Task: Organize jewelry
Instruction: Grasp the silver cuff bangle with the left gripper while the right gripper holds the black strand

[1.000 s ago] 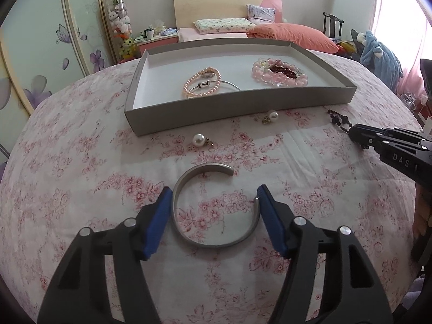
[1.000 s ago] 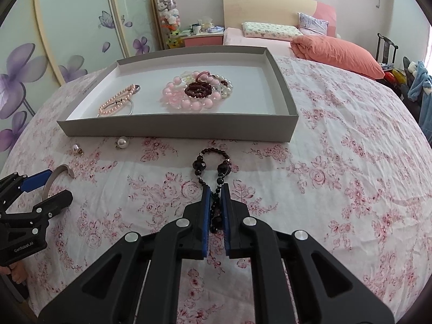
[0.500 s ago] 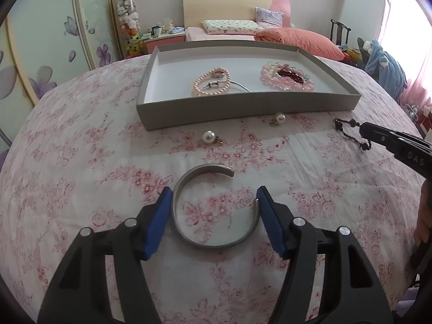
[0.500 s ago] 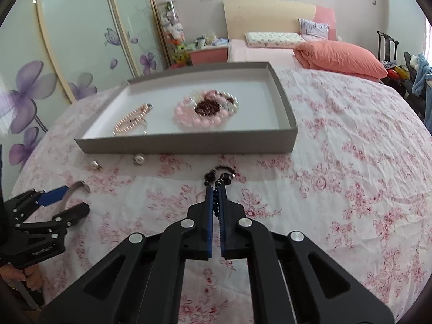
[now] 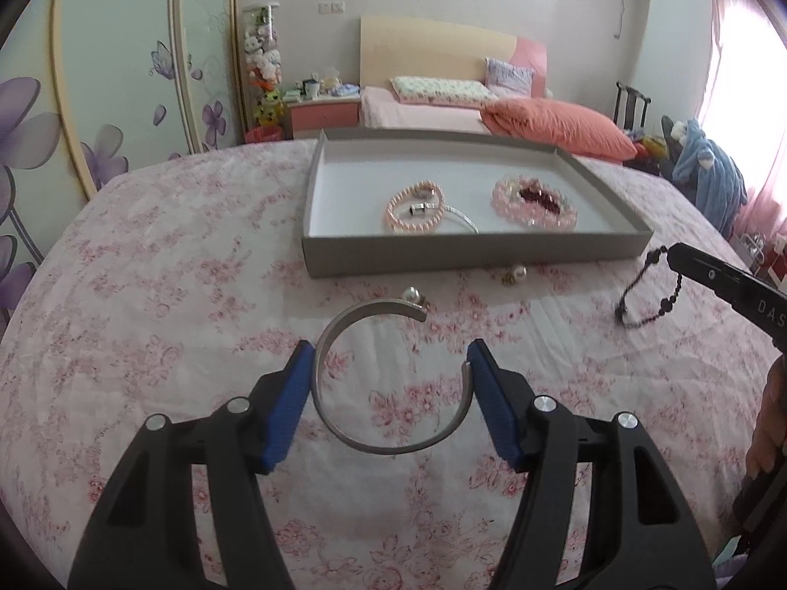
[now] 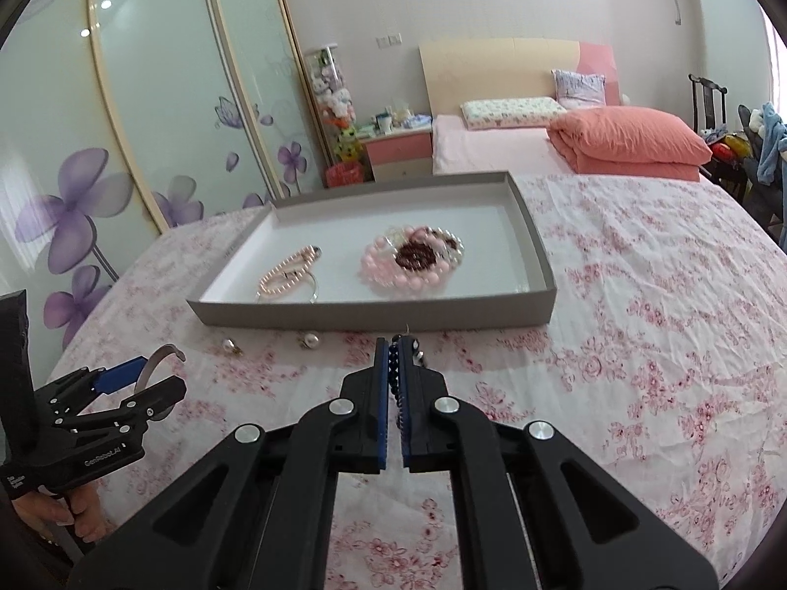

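Both pieces just came up off the table – your left gripper (image 5: 388, 393) fingers clamp the silver bangle (image 5: 378, 373), right gripper (image 6: 393, 359) fingers pinch the dark bead bracelet (image 5: 644, 290) – next stop the tray (image 5: 472, 258)

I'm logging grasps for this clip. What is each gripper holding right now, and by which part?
The left gripper holds the silver cuff bangle, pads on its opposite outer sides. The right gripper pinches the dark beaded bracelet by one part of its strand; the rest dangles.
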{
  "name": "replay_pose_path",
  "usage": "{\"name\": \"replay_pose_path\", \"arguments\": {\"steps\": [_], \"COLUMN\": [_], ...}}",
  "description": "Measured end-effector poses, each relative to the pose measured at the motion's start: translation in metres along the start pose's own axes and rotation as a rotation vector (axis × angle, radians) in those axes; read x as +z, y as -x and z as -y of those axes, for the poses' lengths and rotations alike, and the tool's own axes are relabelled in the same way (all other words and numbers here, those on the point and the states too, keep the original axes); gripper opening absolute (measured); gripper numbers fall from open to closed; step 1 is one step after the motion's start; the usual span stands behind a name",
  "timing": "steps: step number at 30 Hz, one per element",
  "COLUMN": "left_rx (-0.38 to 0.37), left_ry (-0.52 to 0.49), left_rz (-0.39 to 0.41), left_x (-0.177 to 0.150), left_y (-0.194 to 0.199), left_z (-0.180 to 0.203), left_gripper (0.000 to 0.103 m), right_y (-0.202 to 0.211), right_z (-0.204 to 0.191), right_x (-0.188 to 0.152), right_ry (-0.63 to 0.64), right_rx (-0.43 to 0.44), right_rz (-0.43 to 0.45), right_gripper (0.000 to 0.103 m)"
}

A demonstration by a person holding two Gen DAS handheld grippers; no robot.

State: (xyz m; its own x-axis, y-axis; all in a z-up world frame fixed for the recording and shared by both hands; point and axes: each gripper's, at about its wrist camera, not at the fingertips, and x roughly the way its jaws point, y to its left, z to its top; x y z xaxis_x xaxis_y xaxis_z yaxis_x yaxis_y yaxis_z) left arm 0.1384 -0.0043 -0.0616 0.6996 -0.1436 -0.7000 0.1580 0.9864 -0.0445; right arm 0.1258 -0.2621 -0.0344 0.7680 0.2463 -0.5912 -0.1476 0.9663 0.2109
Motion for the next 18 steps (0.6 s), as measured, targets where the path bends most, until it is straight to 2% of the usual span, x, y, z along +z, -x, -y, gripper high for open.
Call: {"name": "replay_pose_path", "arguments": {"steps": [18], "left_rx": [0.043], "left_ry": [0.032], "left_rz": [0.152], "left_x": [0.015], "left_y": [0.034], "left_z": [-0.001], "left_gripper": [0.062], "right_y": [0.026], "right_z": [-0.016], "right_x": [0.016], "right_ry": [0.027], "right_rx": [0.029], "right_rz": [0.125], "right_gripper": [0.004]}}
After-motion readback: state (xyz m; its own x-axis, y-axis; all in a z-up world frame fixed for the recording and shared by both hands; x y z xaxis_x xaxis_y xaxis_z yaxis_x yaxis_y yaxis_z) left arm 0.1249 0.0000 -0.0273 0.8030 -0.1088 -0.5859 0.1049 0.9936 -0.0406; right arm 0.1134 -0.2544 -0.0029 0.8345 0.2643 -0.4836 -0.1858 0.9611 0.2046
